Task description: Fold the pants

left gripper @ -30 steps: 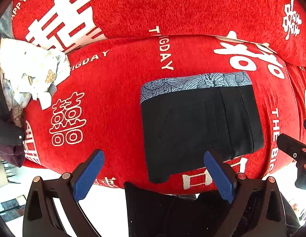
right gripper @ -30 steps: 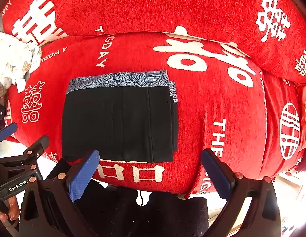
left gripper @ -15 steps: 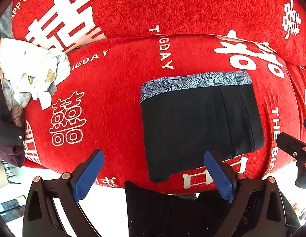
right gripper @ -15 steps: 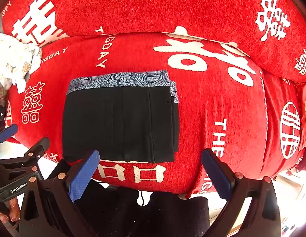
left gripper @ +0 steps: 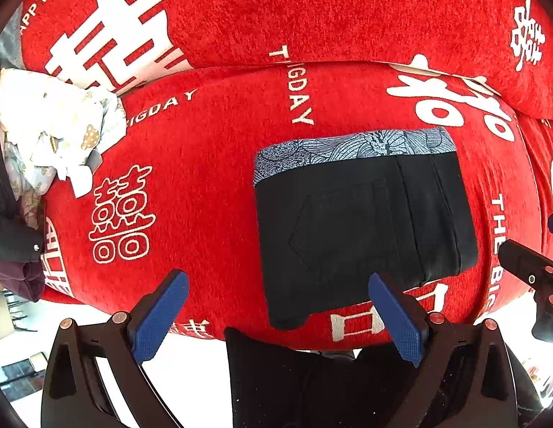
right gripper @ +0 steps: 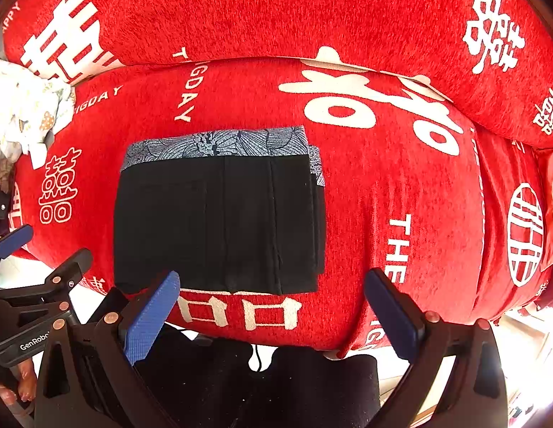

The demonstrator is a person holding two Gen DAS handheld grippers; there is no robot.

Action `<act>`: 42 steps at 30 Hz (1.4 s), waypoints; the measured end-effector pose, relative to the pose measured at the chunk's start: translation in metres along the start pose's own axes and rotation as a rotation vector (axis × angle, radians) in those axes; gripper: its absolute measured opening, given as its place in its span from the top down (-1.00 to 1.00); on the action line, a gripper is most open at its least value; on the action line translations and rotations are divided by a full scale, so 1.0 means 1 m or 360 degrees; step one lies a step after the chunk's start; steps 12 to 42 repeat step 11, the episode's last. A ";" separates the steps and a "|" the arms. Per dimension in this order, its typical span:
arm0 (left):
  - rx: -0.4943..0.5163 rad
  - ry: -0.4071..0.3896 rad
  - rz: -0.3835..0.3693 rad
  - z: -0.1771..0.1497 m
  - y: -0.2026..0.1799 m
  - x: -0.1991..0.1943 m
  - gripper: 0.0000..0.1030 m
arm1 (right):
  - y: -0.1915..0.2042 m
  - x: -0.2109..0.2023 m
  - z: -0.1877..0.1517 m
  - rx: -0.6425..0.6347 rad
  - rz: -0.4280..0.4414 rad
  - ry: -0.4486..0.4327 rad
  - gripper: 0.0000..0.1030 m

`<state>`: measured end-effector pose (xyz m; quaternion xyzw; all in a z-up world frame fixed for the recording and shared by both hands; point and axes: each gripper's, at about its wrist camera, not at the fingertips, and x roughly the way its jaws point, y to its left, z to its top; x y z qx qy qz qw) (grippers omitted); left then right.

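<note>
The black pants (left gripper: 362,228) lie folded into a compact rectangle on the red sofa seat (left gripper: 205,185), with a grey-blue patterned waistband along the far edge. They also show in the right wrist view (right gripper: 219,214). My left gripper (left gripper: 276,315) is open and empty, held back from the sofa's front edge, just below the pants' near edge. My right gripper (right gripper: 273,315) is open and empty, also held back in front of the pants. Neither touches the pants.
The red sofa backrest (left gripper: 276,14) rises behind the seat. A crumpled white patterned cloth (left gripper: 55,135) lies at the seat's far left, beside dark clothing (left gripper: 9,235). The person's dark-clad legs (right gripper: 258,385) are below the grippers.
</note>
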<state>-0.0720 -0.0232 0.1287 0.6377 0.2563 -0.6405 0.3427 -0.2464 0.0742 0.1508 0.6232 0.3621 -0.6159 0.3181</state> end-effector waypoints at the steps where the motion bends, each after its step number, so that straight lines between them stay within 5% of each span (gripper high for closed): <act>1: -0.0003 0.0000 -0.0003 0.000 0.000 0.000 -0.96 | 0.001 0.000 0.000 0.0000 -0.0001 0.0000 -0.99; 42: 0.0002 -0.0013 -0.0046 0.001 0.003 0.001 -0.96 | 0.002 0.001 0.001 0.0014 -0.0002 0.0001 -0.99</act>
